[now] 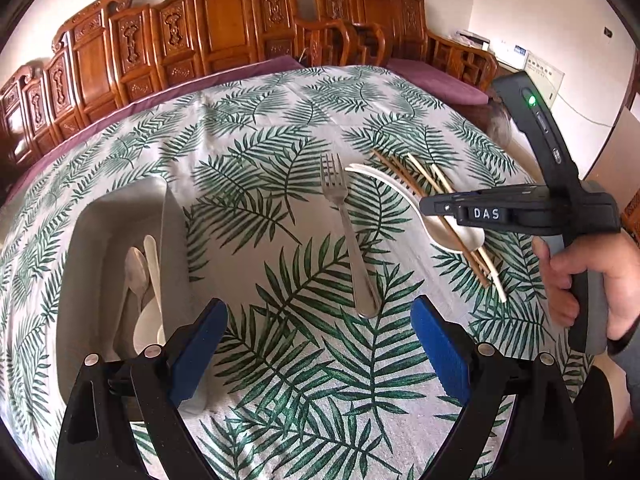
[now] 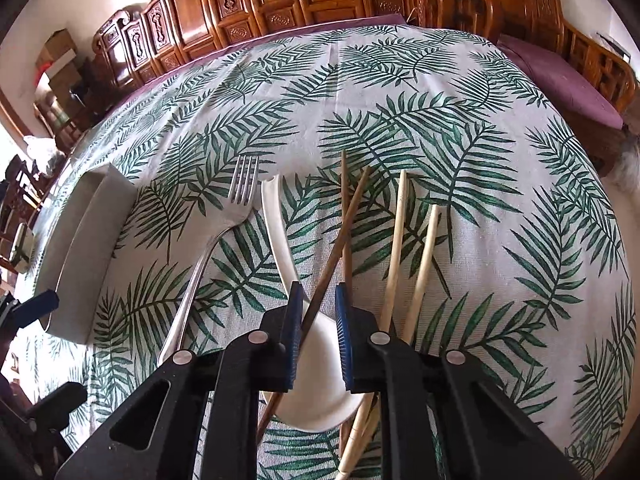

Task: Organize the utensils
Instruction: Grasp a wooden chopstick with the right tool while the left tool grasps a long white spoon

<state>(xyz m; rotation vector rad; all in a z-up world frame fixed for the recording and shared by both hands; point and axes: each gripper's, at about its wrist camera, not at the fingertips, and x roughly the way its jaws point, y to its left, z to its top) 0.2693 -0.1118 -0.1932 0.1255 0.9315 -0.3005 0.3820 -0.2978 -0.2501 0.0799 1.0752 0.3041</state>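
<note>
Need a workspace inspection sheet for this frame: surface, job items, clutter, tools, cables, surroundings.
Surface: table under a palm-leaf tablecloth, lying flat.
Job's things: white tray at left holds a metal spoon and a white spoon. On the cloth: metal fork, white ladle spoon, two dark chopsticks crossed over it, two pale chopsticks beside them.
Clutter: nothing seen on the table.
Grippers: left tool open, empty, short of the fork handle. Right tool open, over a dark chopstick and the ladle bowl; contact cannot be told.
Cables: a wire on the wall at far right.
Surroundings: carved wooden benches, purple cushions.
</note>
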